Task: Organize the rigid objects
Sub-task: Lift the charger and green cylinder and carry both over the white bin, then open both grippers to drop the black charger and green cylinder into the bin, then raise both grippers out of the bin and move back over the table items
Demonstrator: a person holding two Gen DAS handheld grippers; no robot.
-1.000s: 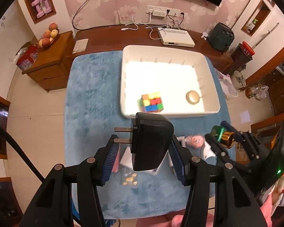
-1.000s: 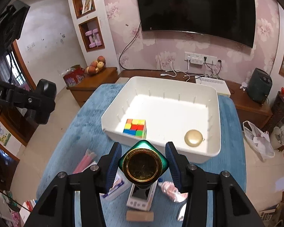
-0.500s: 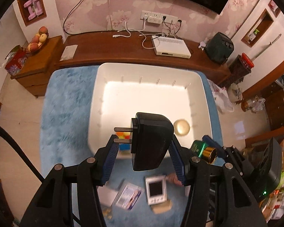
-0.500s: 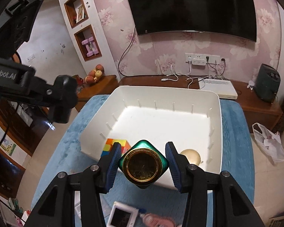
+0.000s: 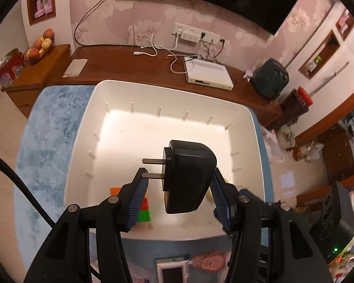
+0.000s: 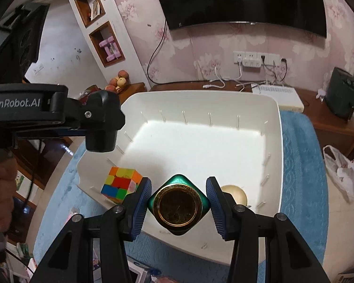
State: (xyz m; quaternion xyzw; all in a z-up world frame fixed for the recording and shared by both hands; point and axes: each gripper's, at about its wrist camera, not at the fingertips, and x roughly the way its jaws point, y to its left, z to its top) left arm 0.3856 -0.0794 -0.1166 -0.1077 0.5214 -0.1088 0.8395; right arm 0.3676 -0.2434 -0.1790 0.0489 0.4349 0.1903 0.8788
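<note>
My left gripper (image 5: 177,198) is shut on a black plug adapter (image 5: 188,176), prongs pointing left, held above the white bin (image 5: 92,108). My right gripper (image 6: 179,206) is shut on a green bottle with a gold cap (image 6: 178,204), held over the near wall of the white bin (image 6: 280,127). A coloured puzzle cube (image 6: 120,184) and a round gold compact (image 6: 234,194) lie on the bin's floor near its front wall. In the left wrist view the cube (image 5: 144,211) is partly hidden behind my finger. The left gripper's body (image 6: 59,115) shows at the left of the right wrist view.
The bin stands on a blue fluffy mat (image 5: 49,132). A white handheld device (image 5: 172,271) and a pink packet (image 5: 208,260) lie on the mat in front of the bin. A wooden shelf (image 5: 134,68) with a white router (image 5: 207,76) and cables runs behind.
Both grippers have moved forward with their objects, from over the mat's loose items to over the bin. The bin now fills both views.
</note>
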